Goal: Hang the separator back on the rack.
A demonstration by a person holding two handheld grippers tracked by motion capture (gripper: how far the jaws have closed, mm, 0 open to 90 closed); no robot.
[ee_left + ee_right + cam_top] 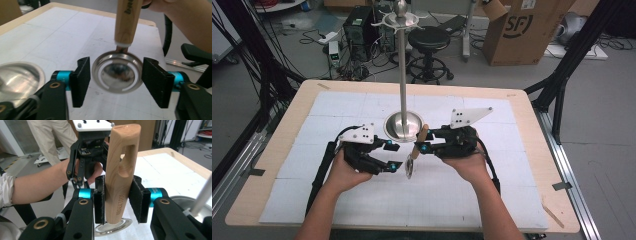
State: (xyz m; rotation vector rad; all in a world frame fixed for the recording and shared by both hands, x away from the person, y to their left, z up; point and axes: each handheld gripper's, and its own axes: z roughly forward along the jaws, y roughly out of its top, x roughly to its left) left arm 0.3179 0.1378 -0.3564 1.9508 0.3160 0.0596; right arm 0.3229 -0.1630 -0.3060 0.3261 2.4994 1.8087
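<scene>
Right fingers (117, 201) clamp the wooden handle (121, 172); left fingers (118, 82) flank its metal cup (117, 72), untouching.

The right claw (426, 140) is gripping a wooden-handled utensil (416, 150) over the table (272, 150), its metal head hanging beside the left claw (396, 156), near a steel stand (403, 100).

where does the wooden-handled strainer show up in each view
High view: the strainer sits at centre, between both hands, handle up toward the right tongs.
Left gripper view: its round metal head is mid-frame between open jaws, untouched, handle rising to the top edge.
Right gripper view: its wooden handle stands upright at centre, clamped.
Shared landmark: the steel stand base.
</scene>
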